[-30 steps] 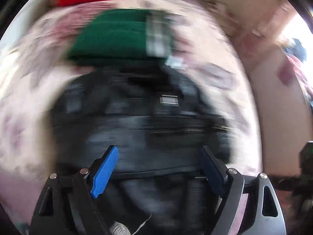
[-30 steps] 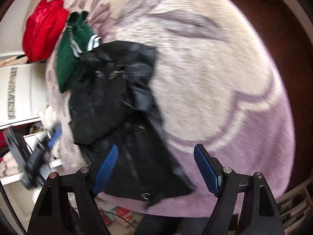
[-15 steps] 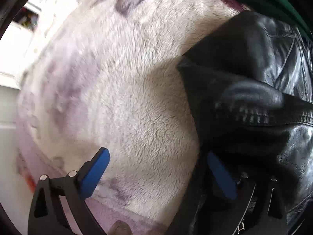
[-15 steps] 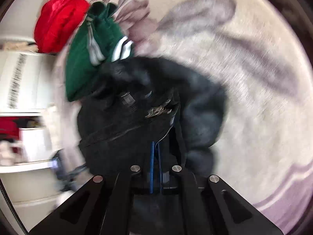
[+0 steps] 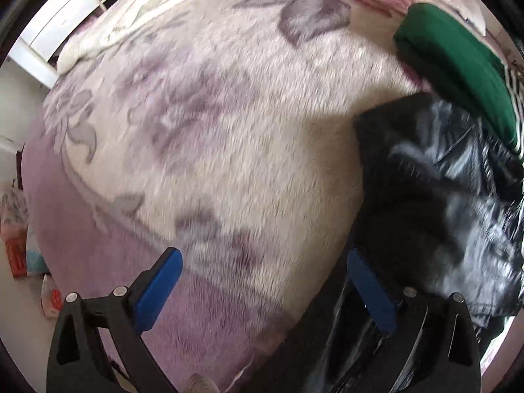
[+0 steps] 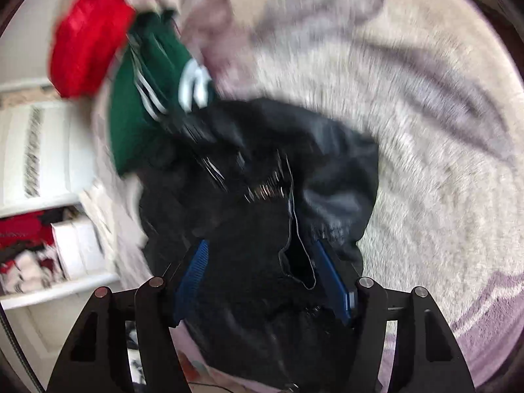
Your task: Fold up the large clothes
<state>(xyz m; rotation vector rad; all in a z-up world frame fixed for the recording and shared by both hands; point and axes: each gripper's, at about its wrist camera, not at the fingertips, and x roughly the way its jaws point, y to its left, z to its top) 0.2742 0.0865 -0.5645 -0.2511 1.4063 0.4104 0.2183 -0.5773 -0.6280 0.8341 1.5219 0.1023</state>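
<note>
A black leather jacket [image 6: 262,177] lies bunched on a pale floral blanket [image 6: 425,163]. In the left wrist view the jacket [image 5: 442,196] fills the right side. My left gripper [image 5: 262,275] is open above the blanket, its right finger against the jacket's edge. My right gripper [image 6: 262,268] is open with jacket cloth lying between and under its blue fingers [image 6: 193,271]. The right view is blurred.
A folded green garment with white stripes [image 6: 144,104] and a red garment [image 6: 88,39] lie beyond the jacket; the green one also shows in the left view [image 5: 458,65]. White shelves [image 6: 39,170] stand left of the bed. The blanket's purple border [image 5: 98,245] marks the bed edge.
My right gripper, shut on the jacket half a second ago, has opened. My left gripper has drawn back from the jacket edge, showing more blanket.
</note>
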